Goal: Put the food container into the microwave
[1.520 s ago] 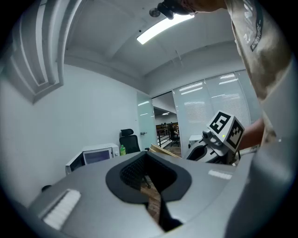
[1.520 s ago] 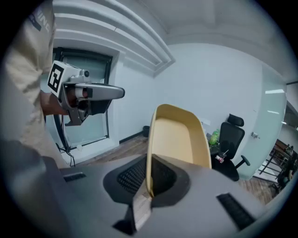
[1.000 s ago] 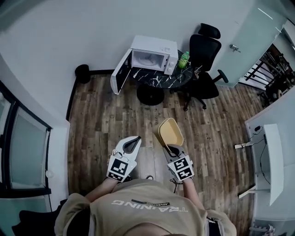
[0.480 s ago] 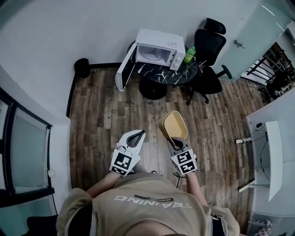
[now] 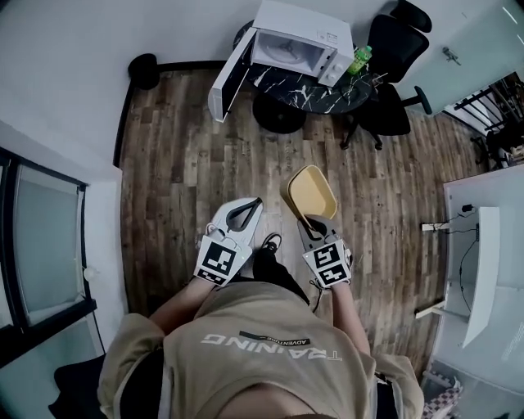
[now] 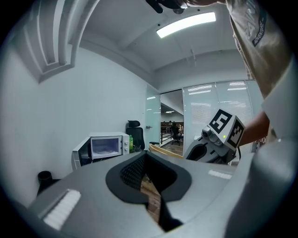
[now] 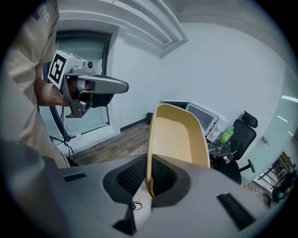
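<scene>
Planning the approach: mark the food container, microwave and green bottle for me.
food container [image 5: 312,195]: head view, its inner floor.
microwave [image 5: 304,23]: head view, its white top.
green bottle [image 5: 359,60]: head view, its body.

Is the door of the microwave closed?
No, the microwave door stands swung wide open in the head view.

food container [image 5: 312,192]: yellow, empty, tilted, off floor | microwave [image 5: 299,41]: white, door open

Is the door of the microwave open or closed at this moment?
Open. The door stands swung out from the microwave to one side, and the inside of the oven shows in the head view.
</scene>
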`<state>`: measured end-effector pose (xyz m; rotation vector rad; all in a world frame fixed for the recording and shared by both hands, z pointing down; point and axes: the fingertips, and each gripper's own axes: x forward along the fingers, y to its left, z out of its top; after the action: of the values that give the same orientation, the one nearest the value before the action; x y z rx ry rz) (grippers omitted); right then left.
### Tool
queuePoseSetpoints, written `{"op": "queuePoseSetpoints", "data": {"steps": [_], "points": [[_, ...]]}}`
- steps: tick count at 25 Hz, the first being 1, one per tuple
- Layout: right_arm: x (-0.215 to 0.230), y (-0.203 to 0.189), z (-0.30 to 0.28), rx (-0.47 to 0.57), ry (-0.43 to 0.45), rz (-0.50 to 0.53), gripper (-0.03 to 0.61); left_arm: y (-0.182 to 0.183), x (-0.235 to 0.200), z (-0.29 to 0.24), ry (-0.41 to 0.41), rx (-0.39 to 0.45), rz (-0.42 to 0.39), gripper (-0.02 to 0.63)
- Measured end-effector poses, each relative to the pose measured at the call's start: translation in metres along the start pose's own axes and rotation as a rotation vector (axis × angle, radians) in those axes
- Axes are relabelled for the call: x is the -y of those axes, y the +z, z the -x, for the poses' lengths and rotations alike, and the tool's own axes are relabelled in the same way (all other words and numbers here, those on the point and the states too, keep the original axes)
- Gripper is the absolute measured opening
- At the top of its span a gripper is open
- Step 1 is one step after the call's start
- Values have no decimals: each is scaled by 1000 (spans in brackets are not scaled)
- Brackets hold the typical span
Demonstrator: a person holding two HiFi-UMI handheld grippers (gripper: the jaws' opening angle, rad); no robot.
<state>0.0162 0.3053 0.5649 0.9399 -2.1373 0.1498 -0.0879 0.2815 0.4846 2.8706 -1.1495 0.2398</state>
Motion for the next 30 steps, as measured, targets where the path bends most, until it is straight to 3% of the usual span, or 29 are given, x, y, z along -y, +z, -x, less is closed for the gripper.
{"op": "queuePoseSetpoints", "data": {"steps": [13,16,21,30], "points": [[118,-8,-38,73,67,39,26,43,-6,-112,55,-42,-64,-9],[143,-11,-55,80,97,57,25,42,-18,-139,76,-79,-13,-9],[181,-21,-75,100,139,31,26,38,-8,-183,42,-117,73,-9],[204,-5,-125,108,227,-57,26,29,-43,-217,60,-141,72,-9]]}}
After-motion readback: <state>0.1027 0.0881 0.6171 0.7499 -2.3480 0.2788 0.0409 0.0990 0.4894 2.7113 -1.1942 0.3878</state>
